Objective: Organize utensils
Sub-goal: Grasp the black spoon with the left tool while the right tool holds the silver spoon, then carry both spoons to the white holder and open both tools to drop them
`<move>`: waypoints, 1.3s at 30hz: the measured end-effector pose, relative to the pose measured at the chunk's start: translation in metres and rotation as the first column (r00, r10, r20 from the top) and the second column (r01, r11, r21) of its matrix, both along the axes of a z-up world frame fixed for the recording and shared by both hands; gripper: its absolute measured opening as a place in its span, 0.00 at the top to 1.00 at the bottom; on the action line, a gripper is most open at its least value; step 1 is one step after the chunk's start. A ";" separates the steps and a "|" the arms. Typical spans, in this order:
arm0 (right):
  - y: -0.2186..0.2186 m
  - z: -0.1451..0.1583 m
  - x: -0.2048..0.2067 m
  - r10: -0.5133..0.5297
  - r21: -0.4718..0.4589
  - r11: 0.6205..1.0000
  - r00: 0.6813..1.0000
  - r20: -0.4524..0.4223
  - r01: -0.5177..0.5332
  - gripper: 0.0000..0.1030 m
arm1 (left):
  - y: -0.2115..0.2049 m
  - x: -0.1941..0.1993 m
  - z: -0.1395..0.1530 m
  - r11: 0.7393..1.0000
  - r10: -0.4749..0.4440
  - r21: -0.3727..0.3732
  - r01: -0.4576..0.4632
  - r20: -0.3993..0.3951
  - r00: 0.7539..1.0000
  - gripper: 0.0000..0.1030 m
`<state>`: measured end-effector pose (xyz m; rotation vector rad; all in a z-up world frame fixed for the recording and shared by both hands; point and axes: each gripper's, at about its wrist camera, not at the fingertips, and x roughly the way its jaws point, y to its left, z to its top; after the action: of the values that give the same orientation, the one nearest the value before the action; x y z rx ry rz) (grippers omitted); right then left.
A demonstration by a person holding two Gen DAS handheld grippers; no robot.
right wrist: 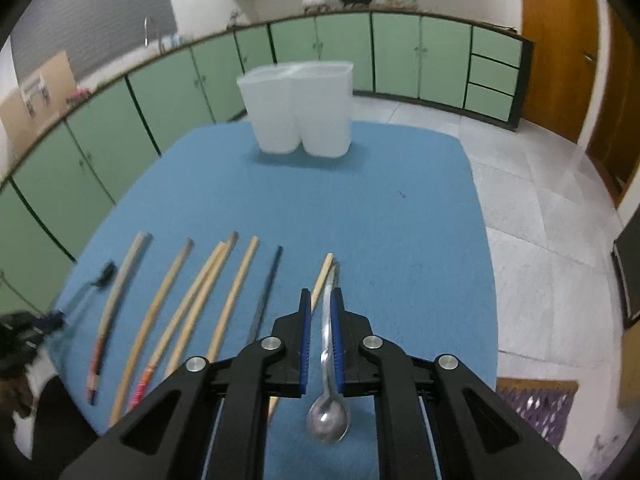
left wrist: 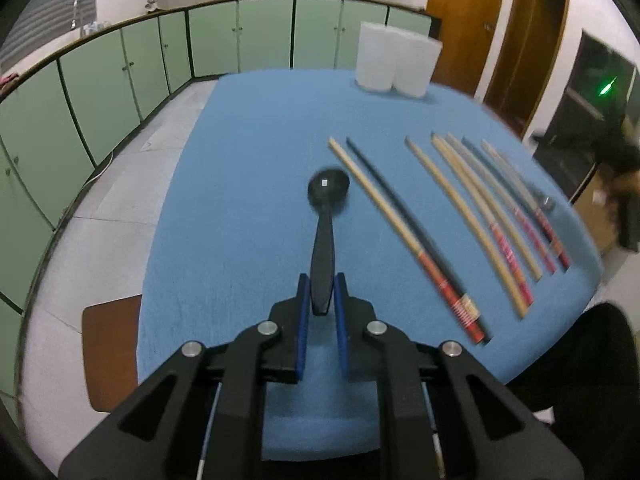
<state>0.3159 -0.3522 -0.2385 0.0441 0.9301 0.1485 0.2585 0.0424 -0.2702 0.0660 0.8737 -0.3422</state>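
Left claw (left wrist: 320,292): clenched on the handle of a black spoon (left wrist: 326,216), both blue pads (left wrist: 303,320) pressed against the handle's near end. Spoon pointing straight ahead from the claw, bowl at the far end, above the blue cloth (left wrist: 240,180); contact between bowl and cloth not determinable.

To the right of the left claw: a row of chopsticks (left wrist: 472,216) lying flat on the cloth, fanned roughly parallel, several with red-patterned near ends. Nearest to the spoon, a pale stick and a dark stick (left wrist: 400,200) side by side. Outlines blurred; exact count uncertain.

Far ahead and slightly right of the left claw: white holder (left wrist: 394,60) of two joined cups, upright at the far edge of the cloth. Left of the claw, below the table edge: a brown chair seat (left wrist: 110,348).

Right claw (right wrist: 320,298): grasping a metal spoon (right wrist: 328,400) by the handle, which runs between the pads and sits against the right pad (right wrist: 337,344). Bowl of this spoon turned back toward the camera, hanging below the claw's base; handle tip projecting past the fingertips.

Left of the right claw: same chopsticks (right wrist: 168,308) spread on the cloth, one pale stick passing just beneath the left finger. Straight ahead of the right claw, well apart: holder (right wrist: 300,108) standing on the cloth, interior contents not discernible.
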 end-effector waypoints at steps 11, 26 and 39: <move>0.016 -0.043 0.035 0.029 -0.085 0.996 0.993 -0.111 -0.039 0.84 | -0.005 0.005 0.045 0.997 0.039 -0.065 -0.032 0.114 0.993 0.90; 0.022 -0.025 0.039 0.075 -0.117 0.989 0.989 -0.125 -0.090 0.91 | -0.006 0.033 0.077 0.994 0.025 -0.109 -0.012 0.126 0.992 0.90; 0.003 0.062 -0.007 -0.010 0.025 1.000 0.982 0.188 0.006 0.95 | -0.030 0.055 0.107 0.991 -0.057 -0.108 0.076 0.164 0.985 0.90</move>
<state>0.3089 -0.3488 -0.1770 0.0553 0.7388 0.1537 0.3136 0.0119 -0.1636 0.0165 0.6922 -0.4430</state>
